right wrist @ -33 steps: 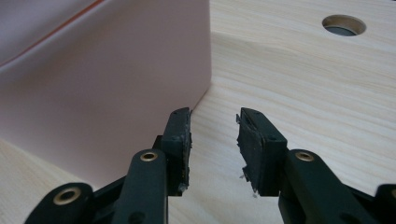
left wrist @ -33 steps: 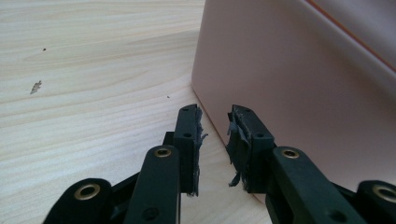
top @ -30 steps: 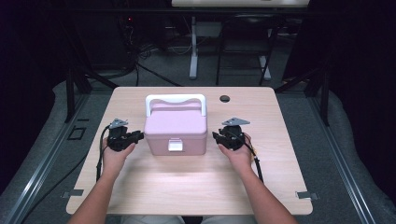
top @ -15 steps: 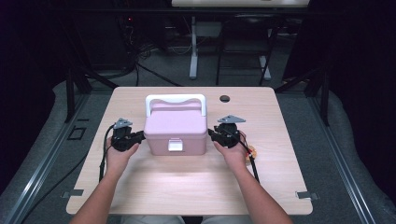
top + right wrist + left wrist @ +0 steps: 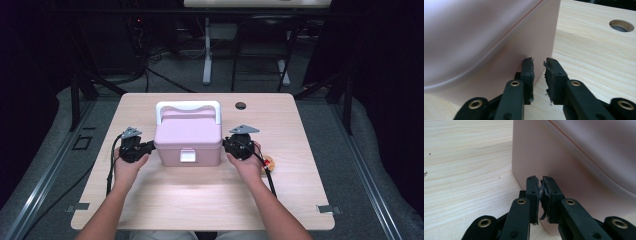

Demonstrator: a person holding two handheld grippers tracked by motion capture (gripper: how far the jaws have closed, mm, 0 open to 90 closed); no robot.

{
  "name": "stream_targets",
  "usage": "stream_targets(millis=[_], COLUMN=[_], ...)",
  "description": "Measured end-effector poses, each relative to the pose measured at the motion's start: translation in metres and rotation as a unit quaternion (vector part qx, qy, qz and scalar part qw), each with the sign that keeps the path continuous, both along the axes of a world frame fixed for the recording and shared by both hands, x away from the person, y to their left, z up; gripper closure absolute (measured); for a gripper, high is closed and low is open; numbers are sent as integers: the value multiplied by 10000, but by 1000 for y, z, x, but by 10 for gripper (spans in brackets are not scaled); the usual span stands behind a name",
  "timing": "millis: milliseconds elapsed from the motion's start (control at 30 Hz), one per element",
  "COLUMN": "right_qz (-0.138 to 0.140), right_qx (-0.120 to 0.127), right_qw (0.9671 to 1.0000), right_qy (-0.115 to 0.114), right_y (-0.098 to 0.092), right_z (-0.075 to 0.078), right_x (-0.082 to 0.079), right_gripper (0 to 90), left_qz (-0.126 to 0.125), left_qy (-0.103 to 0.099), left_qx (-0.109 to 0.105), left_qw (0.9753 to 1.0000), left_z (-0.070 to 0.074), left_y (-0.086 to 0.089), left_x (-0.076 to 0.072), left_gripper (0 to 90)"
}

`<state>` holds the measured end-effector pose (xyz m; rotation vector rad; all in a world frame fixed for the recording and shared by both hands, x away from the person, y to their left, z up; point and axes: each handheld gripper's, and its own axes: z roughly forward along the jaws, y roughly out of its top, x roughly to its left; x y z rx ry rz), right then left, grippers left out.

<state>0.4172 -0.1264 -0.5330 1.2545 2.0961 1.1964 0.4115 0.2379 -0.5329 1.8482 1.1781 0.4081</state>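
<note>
The pink box (image 5: 188,140) stands upright near the middle of the worktop (image 5: 210,200), slightly toward the far edge. Its white handle (image 5: 188,106) is folded toward the far side, and its white front latch (image 5: 187,155) faces the near edge. The long axis of the box runs left to right, parallel to the near edge of the worktop.

The left hand-held gripper (image 5: 148,146) is positioned at the left end wall of the box, low down, near the front corner. In the left gripper view the jaws stand almost fully together, with only a thin slit between the worn pads, and nothing is held between them. The tips point at the pink wall and appear to touch it or lie just short of it.

The right hand-held gripper (image 5: 226,146) is positioned at the right end wall, also low. In the right gripper view the jaws stand a little apart, with a narrow gap and nothing gripped. The left jaw tip lies against or just beside the wall, close to the vertical corner of the box.

The box therefore lies directly between the two hand-held grippers, inward of each along its long axis, and both are about equally near. In judgement, the work in hand is bracing or squeezing the box from both ends; equal inward pressure is required, or the box will slide or twist.

A small orange-and-white object (image 5: 269,162) lies on the worktop just beside the person's right hand (image 5: 247,162). A round hole (image 5: 241,105) is located near the far edge.
</note>
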Motion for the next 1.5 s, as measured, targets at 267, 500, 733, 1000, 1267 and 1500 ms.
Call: stream_targets(millis=[267,500,733,1000,1267,1500], right_qz=[65,17,-53,-71,30,77], right_qx=[13,-100,-56,-115,-294,-351], right_qw=[10000,9999,10000,9999,9996,9993], right_qy=[23,-38,-41,-4,51,32], right_y=[4,7,6,2,-2,-4], right_z=[-1,-1,-1,0,2,3], right_x=[-1,-4,-7,-12,-18,-24], right_gripper=[877,899,900,900,900,900], left_qz=[4,10,-13,-75,-82,-158], left_qy=[2,-9,1,8,95,207], left_qx=[65,172,184,180,42,-11], left_qw=[10000,9999,9998,9998,9999,9997], left_z=[1,3,3,3,3,4], left_y=[-4,-7,-9,-13,-15,-16], left_x=[-2,-4,-6,-10,-15,-19], left_gripper=[894,900,900,900,900,900])
